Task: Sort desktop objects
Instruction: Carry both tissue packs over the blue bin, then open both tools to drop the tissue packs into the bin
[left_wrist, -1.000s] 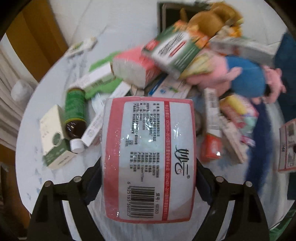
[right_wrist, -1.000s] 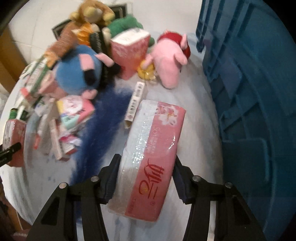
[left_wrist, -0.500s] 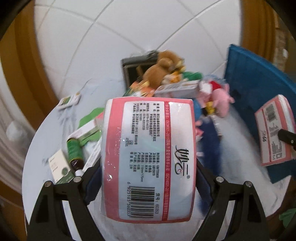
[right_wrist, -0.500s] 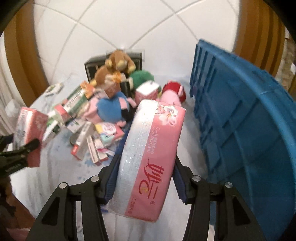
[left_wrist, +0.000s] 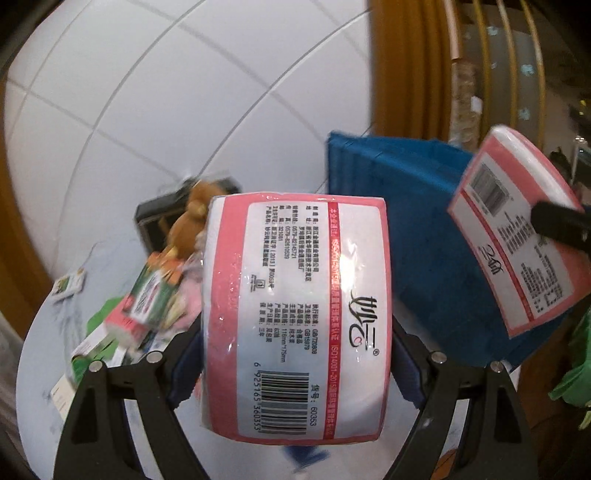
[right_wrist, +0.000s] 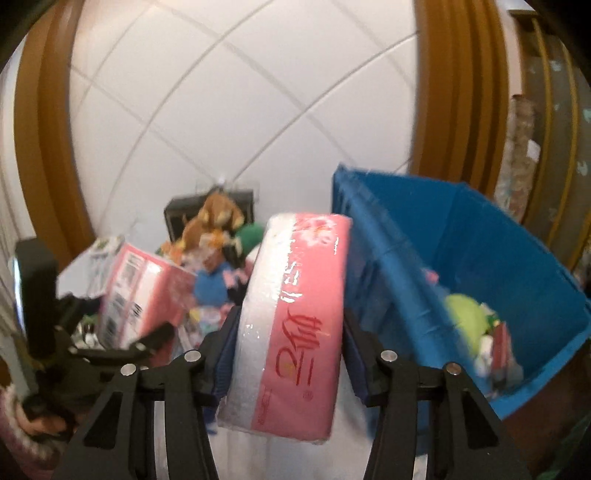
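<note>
While a few things lie in the blue bin (right_wrist: 461, 258) at right, each tool, left tool (left_wrist: 295, 354) and right tool (right_wrist: 288, 347), grips a tissue pack (left_wrist: 295, 314) and many remain on the desk (left_wrist: 48, 332).

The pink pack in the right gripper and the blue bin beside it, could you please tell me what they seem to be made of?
The pink pack looks like soft paper tissues in thin glossy plastic film: glare streaks and wrinkles show on the wrap, and it dents slightly where the right gripper squeezes it. The blue bin looks like rigid matte plastic, with stiff straight walls.
</note>
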